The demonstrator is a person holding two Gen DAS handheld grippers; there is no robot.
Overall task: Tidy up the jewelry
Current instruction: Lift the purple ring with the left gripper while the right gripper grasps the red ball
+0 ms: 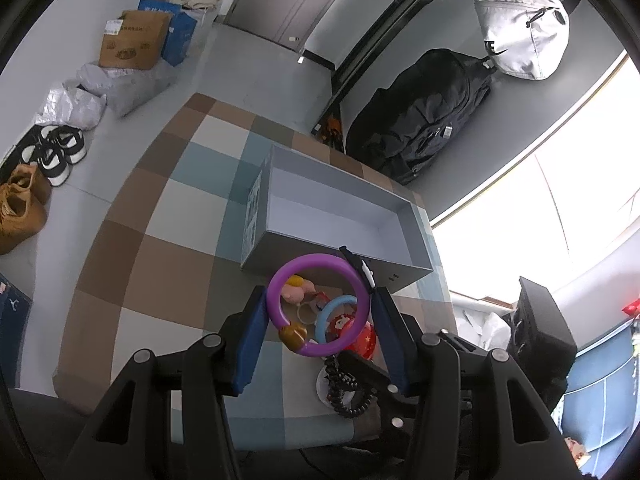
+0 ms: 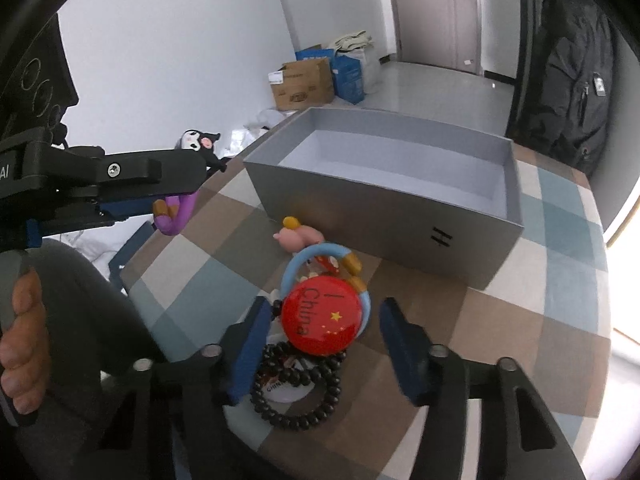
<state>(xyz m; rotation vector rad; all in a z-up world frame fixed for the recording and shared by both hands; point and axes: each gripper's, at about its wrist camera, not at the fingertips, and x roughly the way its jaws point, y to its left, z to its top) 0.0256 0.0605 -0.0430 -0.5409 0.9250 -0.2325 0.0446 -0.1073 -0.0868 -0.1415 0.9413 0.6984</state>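
Note:
My left gripper (image 1: 318, 306) is shut on a purple ring bracelet (image 1: 276, 304) with a gold bead and a small black-and-white doll charm, held above the table. It shows from the side in the right wrist view (image 2: 176, 216). An empty grey box (image 1: 340, 216) (image 2: 400, 176) stands on the checked table. In front of it lie a pink pig charm (image 2: 298, 236), a light blue ring bracelet (image 2: 304, 260), a red "I China" badge (image 2: 324, 316) and a black bead bracelet (image 2: 296, 400). My right gripper (image 2: 322, 320) is open, its fingers either side of the badge.
A black backpack (image 1: 424, 116) leans against the wall behind the table. Cardboard boxes (image 1: 132, 40), plastic bags and shoes (image 1: 56, 152) lie on the floor at the left. The table edge (image 1: 80, 280) runs along the left side.

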